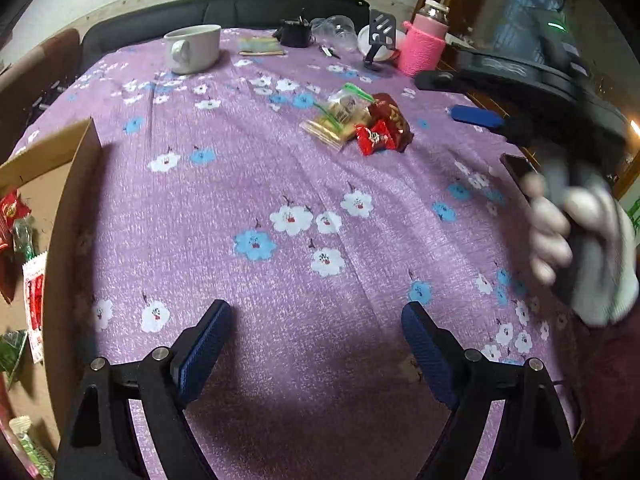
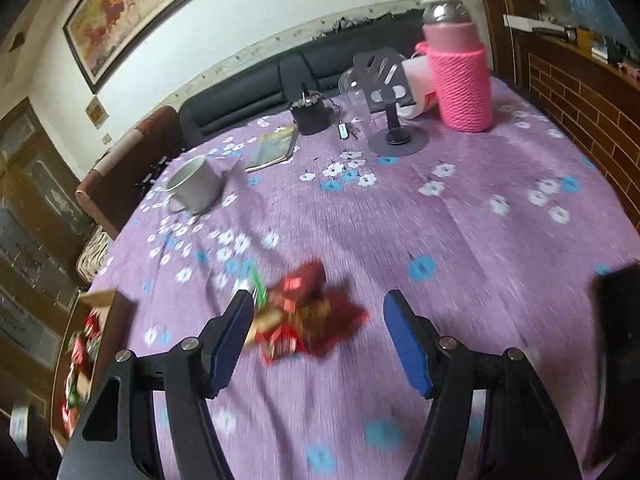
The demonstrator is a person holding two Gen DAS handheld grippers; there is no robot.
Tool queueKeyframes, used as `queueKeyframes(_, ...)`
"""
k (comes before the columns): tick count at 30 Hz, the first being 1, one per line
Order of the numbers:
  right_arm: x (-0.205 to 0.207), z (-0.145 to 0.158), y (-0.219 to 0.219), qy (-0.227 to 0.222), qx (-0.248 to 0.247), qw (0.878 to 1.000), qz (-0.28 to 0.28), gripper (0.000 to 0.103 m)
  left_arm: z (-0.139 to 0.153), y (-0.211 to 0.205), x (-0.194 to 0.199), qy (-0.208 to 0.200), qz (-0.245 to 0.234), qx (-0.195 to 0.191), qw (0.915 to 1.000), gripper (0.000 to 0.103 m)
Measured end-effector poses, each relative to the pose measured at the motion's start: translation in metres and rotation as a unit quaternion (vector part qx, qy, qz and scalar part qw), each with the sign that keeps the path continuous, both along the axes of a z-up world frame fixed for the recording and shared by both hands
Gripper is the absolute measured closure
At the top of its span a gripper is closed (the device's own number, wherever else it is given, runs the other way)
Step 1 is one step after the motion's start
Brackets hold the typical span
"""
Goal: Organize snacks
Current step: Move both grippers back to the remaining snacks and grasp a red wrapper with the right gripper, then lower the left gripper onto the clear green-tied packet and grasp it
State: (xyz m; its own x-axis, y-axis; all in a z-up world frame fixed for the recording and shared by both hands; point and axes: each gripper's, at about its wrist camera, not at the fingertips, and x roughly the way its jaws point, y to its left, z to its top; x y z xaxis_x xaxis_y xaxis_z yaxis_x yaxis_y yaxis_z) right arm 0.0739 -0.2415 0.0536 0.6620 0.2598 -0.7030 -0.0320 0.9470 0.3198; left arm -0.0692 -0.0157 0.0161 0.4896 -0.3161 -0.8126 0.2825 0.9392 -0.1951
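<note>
Tablecloth bare between tool pads

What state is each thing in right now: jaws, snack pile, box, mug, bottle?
left gripper: jaws open, empty.
right gripper: jaws open, nothing gripped, snacks just ahead.
snack pile: loose on the cloth.
cardboard box: open, holding snacks.
white mug: upright.
pink bottle: upright, capped.

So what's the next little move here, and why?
Probably ease the right gripper forward and down onto the snack pile. Its open jaws already frame the packets loose on the cloth, while the box at the left holds other snacks. The left gripper is open over bare cloth.
</note>
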Motion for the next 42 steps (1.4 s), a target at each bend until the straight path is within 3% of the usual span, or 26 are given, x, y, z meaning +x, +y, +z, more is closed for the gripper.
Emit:
queueKeyframes(5,0.041,-0.019,0.015,0.039,0.018,0.999,0.004,0.037,-0.003,-0.003,-0.004,-0.017,-0.003,0.001,0.9999,0.007)
queueKeyframes(7,0.047,-0.028,0.029,0.056,0.014,0.998,0.031,0.05,-0.005,-0.009,-0.008,-0.025,-0.013,0.014,0.9995,0.001)
queueKeyframes(10,0.036,-0.032,0.052,0.077,0.021,0.991,0.109,0.058,-0.005,-0.009,-0.007,-0.024,-0.014,0.013,0.9995,0.001)
queueKeyframes(12,0.018,-0.032,0.059,0.103,0.081,0.973,0.188,0.06,-0.004,-0.006,-0.007,-0.023,-0.014,0.002,0.9996,0.001)
queueKeyframes(14,-0.001,-0.023,0.053,0.094,0.114,0.966,0.214,0.06,-0.004,-0.004,-0.007,-0.023,-0.014,-0.003,0.9996,0.001)
queueKeyframes(17,-0.022,-0.01,0.028,0.064,0.103,0.979,0.165,0.056,-0.005,-0.006,-0.007,-0.023,-0.016,0.001,0.9996,0.001)
queueKeyframes(19,-0.036,-0.007,0.023,0.047,0.065,0.986,0.147,0.054,-0.005,-0.008,-0.007,-0.024,-0.017,0.008,0.9996,0.001)
queueKeyframes(23,-0.048,-0.019,0.04,0.052,0.018,0.986,0.16,0.049,-0.006,-0.009,-0.006,-0.024,-0.018,0.013,0.9995,0.001)
queueKeyframes(27,-0.05,-0.03,0.064,0.035,-0.026,0.988,0.149,0.038,-0.005,-0.003,-0.007,-0.024,-0.016,-0.01,0.9995,0.001)
queueKeyframes(30,-0.043,-0.037,0.069,0.024,-0.029,0.989,0.142,0.039,-0.005,0.001,-0.006,-0.021,-0.014,-0.028,0.9993,0.001)
queueKeyframes(31,-0.042,-0.037,0.069,0.023,-0.026,0.989,0.141,0.041,-0.004,0.002,-0.006,-0.019,-0.014,-0.031,0.9992,0.001)
queueKeyframes(32,-0.04,-0.037,0.069,0.023,-0.023,0.99,0.137,0.052,-0.003,0.003,-0.007,-0.015,-0.013,-0.03,0.9993,0.001)
queueKeyframes(34,-0.041,-0.038,0.065,0.02,-0.011,0.991,0.13,0.053,0.001,0.007,-0.005,0.002,-0.013,-0.039,0.9991,0.001)
queueKeyframes(36,-0.042,-0.036,0.059,0.015,0.007,0.992,0.124,0.057,0.015,0.016,0.001,-0.006,-0.008,-0.046,0.9989,0.001)
queueKeyframes(39,-0.044,-0.032,0.05,0.007,0.02,0.994,0.111,0.057,0.039,0.028,0.018,-0.041,0.01,-0.013,0.999,0.001)
queueKeyframes(42,-0.045,-0.028,0.043,0.004,0.038,0.993,0.108,0.057,0.047,0.035,0.048,-0.038,0.011,0.028,0.9988,0.001)
